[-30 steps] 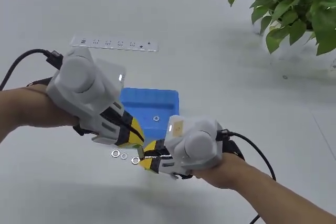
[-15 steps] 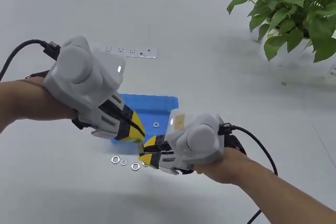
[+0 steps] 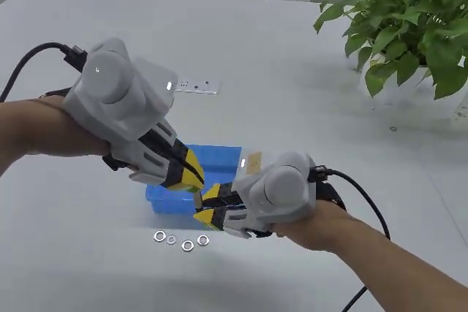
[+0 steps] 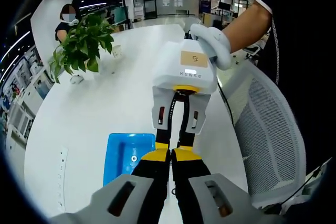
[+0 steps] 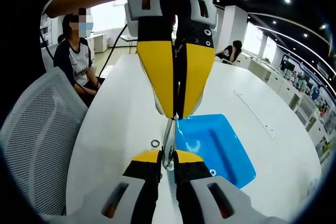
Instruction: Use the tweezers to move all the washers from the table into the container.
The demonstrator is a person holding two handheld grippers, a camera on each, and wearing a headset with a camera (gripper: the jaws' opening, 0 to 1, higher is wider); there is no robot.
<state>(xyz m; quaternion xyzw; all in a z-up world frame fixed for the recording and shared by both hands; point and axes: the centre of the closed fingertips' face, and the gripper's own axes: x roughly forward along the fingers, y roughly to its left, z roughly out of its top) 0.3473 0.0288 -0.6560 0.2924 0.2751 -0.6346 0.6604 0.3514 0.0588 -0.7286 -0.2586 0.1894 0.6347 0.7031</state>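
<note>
Nearest the person, four washers lie flat in a short row on the white worktop, just in front of the two tools and apart from them. They look like thin, hard metal rings, very light and probably slick. Lying flush on the smooth surface, they offer no edge to get under. The surest hold is likely across the band, with one tweezer tip through the hole and the other outside the rim, squeezed gently so the ring does not flick away.

Just above them the right hand-held gripper and the left hand-held gripper meet nose to nose. Each has its yellow jaws pressed together on the tweezers, a slim strip of metal that bridges the gap between them. The tweezers are narrow and springy, so they may twist if held off centre. Their tips seem to point down by the right one's jaws, near a single washer beside the container's edge.

Behind the jaws sits the blue container, shallow and open, with one washer already inside. Farther off lie a white power strip and a leafy potted plant.
</note>
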